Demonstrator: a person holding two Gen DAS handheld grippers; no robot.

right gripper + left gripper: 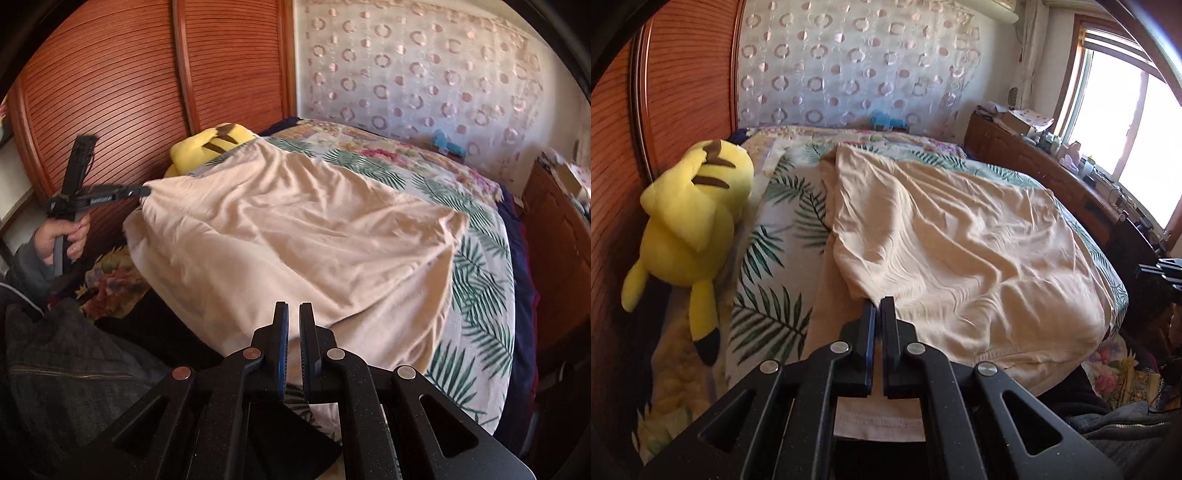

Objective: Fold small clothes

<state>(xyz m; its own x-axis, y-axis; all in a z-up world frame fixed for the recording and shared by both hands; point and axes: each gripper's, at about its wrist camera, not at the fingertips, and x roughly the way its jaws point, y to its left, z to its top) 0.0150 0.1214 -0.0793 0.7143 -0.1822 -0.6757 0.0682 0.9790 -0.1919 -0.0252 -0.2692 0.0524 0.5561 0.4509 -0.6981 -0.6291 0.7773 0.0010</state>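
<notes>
- Beige shirt (960, 236) lies spread on the bed (775, 206), its near edge lifted.
- Left tongs (878, 301) clamp one near corner of it.
- Right tongs (293, 306) pinch the other near corner, at its hem.
- Yellow plush (690, 214) lies beside the shirt.

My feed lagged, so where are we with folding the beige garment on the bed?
Early. Done: both grippers have a hold. The left gripper is shut on one corner of the beige garment, the right gripper on its near edge. In hand: the cloth is lifted and stretched over the bed. Left: no finished fold shows yet.
</notes>
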